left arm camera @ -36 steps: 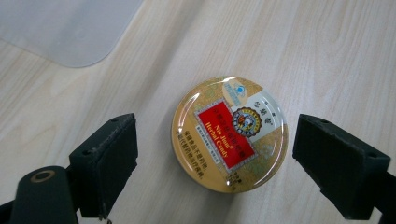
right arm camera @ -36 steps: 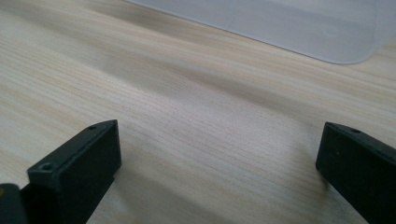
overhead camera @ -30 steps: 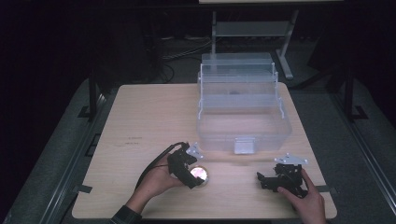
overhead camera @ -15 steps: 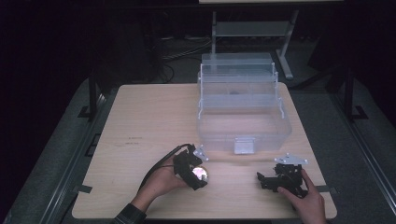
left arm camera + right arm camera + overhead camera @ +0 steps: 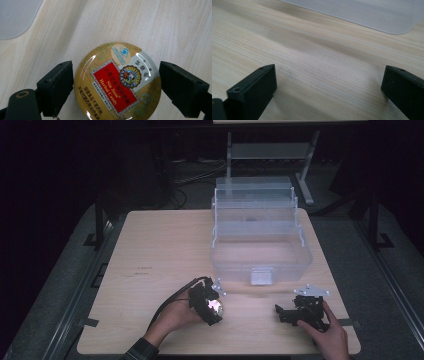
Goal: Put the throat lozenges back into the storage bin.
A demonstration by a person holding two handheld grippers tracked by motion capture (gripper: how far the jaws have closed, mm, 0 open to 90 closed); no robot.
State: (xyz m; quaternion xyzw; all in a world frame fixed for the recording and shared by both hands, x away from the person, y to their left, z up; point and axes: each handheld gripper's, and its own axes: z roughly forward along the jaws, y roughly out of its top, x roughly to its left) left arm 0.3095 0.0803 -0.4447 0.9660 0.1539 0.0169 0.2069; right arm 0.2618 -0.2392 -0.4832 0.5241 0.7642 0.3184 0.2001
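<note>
Straddling a round candy tin [image 5: 117, 82] on the bench [image 5: 160, 250], the left gripper [image 5: 117, 87] has its fingers [image 5: 56, 87] spread just wider than the lid, apparently not yet gripping. The right gripper [image 5: 329, 92] rests wide and empty. Judged step: the grasp. Next: closing squarely on the rim, then likely carrying to the clear tiered box [image 5: 260, 237].

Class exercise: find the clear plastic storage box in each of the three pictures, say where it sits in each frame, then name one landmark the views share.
High view: the clear plastic storage box stands right of centre on the table's far half.
Left gripper view: its pale rounded corner is at top left.
Right gripper view: its frosted wall runs along the top edge.
Shared landmark: the light wooden table.
</note>
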